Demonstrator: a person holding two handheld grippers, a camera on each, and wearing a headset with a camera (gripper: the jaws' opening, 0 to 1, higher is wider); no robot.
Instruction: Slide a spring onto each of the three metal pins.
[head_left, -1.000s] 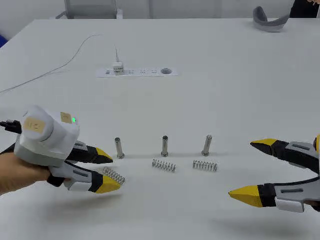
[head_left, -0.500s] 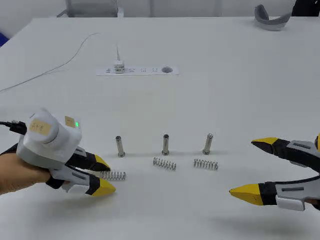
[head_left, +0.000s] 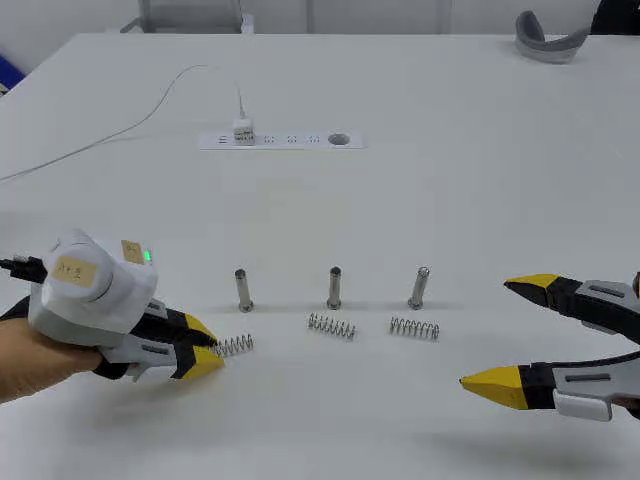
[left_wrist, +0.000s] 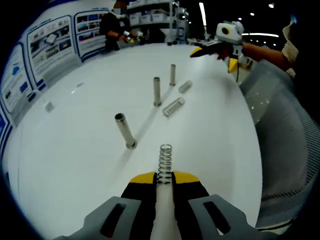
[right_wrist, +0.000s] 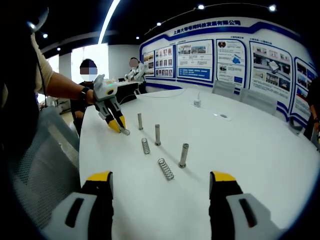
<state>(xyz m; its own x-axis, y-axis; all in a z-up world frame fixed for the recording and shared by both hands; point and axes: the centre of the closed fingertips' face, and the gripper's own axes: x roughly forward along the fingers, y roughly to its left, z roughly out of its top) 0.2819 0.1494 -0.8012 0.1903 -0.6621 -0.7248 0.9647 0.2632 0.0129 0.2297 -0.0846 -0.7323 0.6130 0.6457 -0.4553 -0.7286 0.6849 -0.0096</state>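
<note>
Your left claw (head_left: 207, 352) pinches one end of a spring (head_left: 236, 345) (that end hidden between the tips), left of the middle pin (head_left: 335, 287). A second spring (head_left: 331, 326) lies just before that pin, a third spring (head_left: 414, 328) further right. Your right claw (head_left: 485, 333) gapes wide, far right, its body cut off.

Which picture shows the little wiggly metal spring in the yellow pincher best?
The left gripper view: the small metal coil spring sits close and centred, its near end pinched by the left gripper. The head view shows it sideways, its end hidden between the tips. In the right gripper view it is a tiny far-off speck.
</note>
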